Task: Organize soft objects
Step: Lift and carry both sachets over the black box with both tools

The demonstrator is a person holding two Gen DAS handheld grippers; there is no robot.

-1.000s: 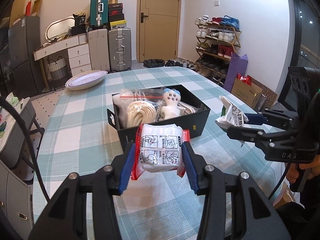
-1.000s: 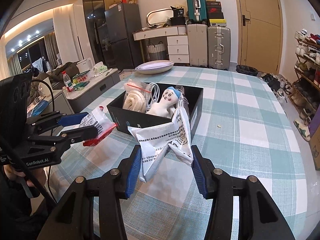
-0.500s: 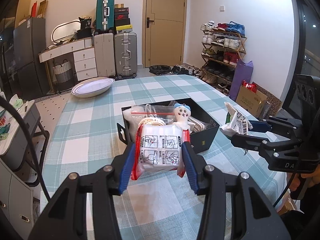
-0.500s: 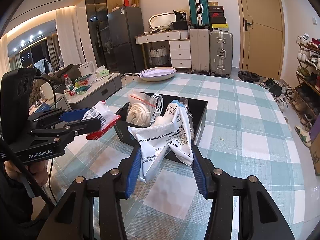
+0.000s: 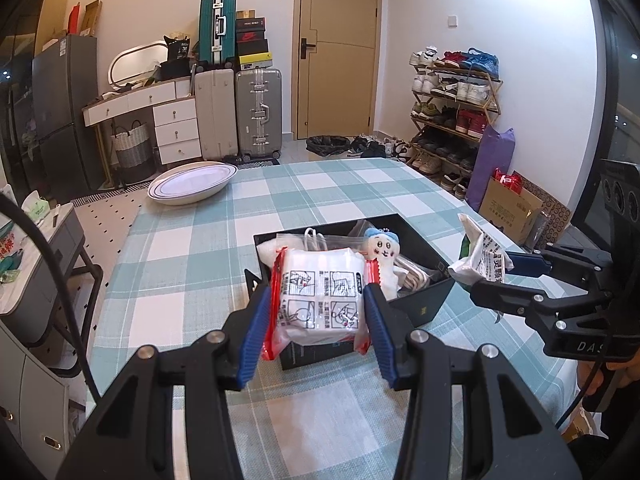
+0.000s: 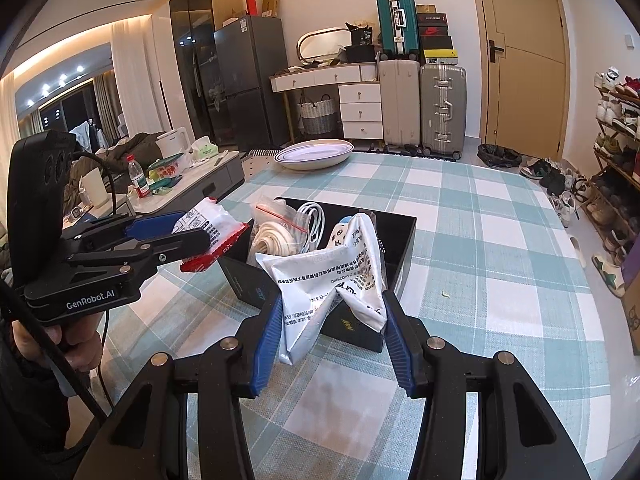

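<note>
Above the teal-and-white checked cloth of the counter (image 5: 192, 248), near the front wall of the open black rectangular box (image 5: 424, 300): left tool (image 5: 318, 312) clenched on a soft clear plastic packet with red side seams and printed diagram panels (image 5: 320, 300), blue pads pressing its two long edges, packet held clear of the cloth. Just to the right, at similar height: right tool (image 6: 332, 320) clamped on a crumpled white foil-like pouch with black printed text (image 6: 324, 280), buckled into a fold between the pads. Already in the box: a bagged coil of white cord (image 6: 272, 236) and a small white plush doll with a blue cap (image 5: 382, 248), filling much of the left and middle. Judged by the creasing, both packets light, limp and slick-skinned, apt to slip or sag if pinched at a corner; best taken across the full width at the mid-body, as now, with modest squeeze so nothing bursts. Free room apparently toward the box's right and far side, though partly hidden behind the held pouch. Risk on lowering: catching the box's rim or pressing down the doll.
</note>
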